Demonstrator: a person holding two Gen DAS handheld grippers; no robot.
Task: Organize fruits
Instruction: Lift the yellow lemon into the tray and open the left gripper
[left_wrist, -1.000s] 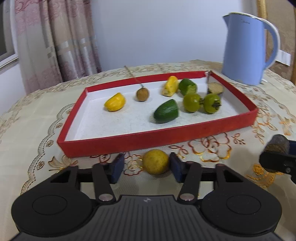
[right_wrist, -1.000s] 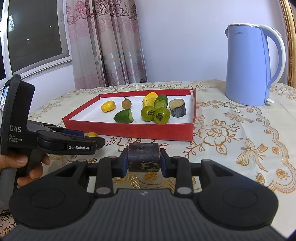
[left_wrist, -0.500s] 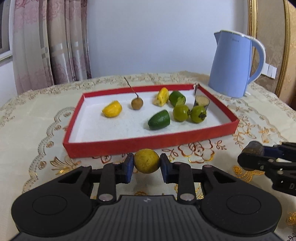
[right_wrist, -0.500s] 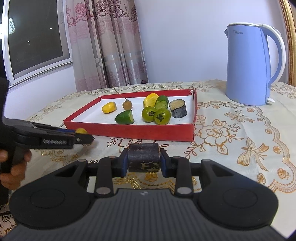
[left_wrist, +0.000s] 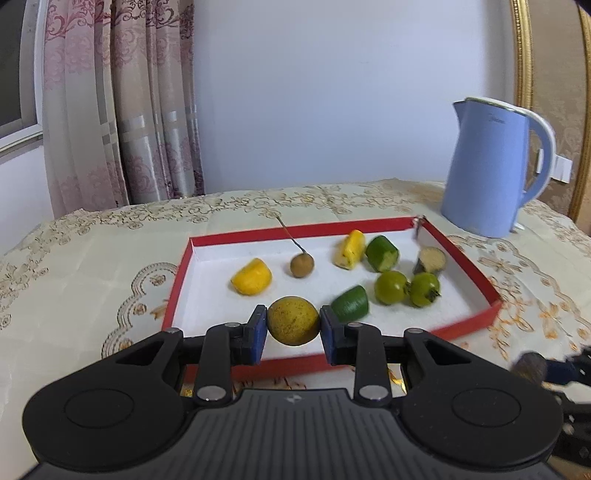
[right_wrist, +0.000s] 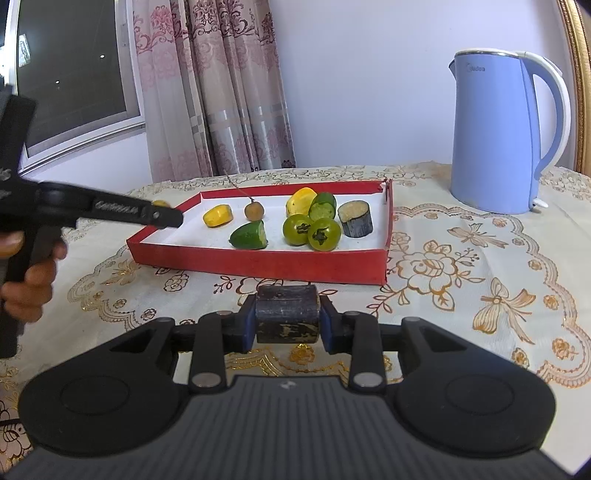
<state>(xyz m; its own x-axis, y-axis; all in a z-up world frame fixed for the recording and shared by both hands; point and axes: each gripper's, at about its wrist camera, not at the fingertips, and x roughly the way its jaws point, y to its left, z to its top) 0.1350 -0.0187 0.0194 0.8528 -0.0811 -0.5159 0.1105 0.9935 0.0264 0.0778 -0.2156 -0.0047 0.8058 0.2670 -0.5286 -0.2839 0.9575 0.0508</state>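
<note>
Yellow fruit (left_wrist: 293, 320) sits pinched between left fingers (left_wrist: 258, 334); right fingers (right_wrist: 246, 326) pinch dark block (right_wrist: 287, 314).

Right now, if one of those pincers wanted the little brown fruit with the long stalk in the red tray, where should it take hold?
Probably the round body of the brown fruit, not its thin stalk, which slants up and away towards the tray's far wall. Come from above, pads on its left and right: both sides are free, with the yellow piece well clear.

A patterned tablecloth (right_wrist: 461, 266) carries a red tray (right_wrist: 258, 264) and blue kettle (right_wrist: 491, 140).
</note>
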